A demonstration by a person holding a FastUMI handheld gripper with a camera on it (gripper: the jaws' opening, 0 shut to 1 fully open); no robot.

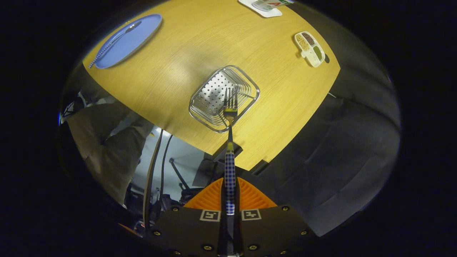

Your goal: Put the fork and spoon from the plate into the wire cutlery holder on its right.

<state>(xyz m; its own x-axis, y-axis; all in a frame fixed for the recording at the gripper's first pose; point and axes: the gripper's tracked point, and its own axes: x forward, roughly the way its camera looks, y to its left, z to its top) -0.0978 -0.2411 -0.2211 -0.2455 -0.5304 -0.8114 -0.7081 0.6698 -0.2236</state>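
The fork [230, 142] is sitting clamped between the two orange fingers [210, 198] of the tool [230, 200], both pads pressing on its blue-and-white checked handle. Its metal neck and tines are pointing straight ahead of the fingers, and the tines are hanging over the near side of the wire cutlery holder [224, 98], above its perforated base; whether they are touching the wires cannot be told from this angle.

The holder is standing on the wooden table [200, 46], close to the table's near edge. Well beyond it and off to the left, the blue plate [142, 34] is lying on the table with the spoon [114, 41] resting across it, the spoon's checked handle sticking out over the plate's near rim.

Farther off to the right, a small white divided dish [310, 49] with beans or seeds in its compartments is sitting near the table's edge. A white tray [262, 9] is lying at the far side of the table.
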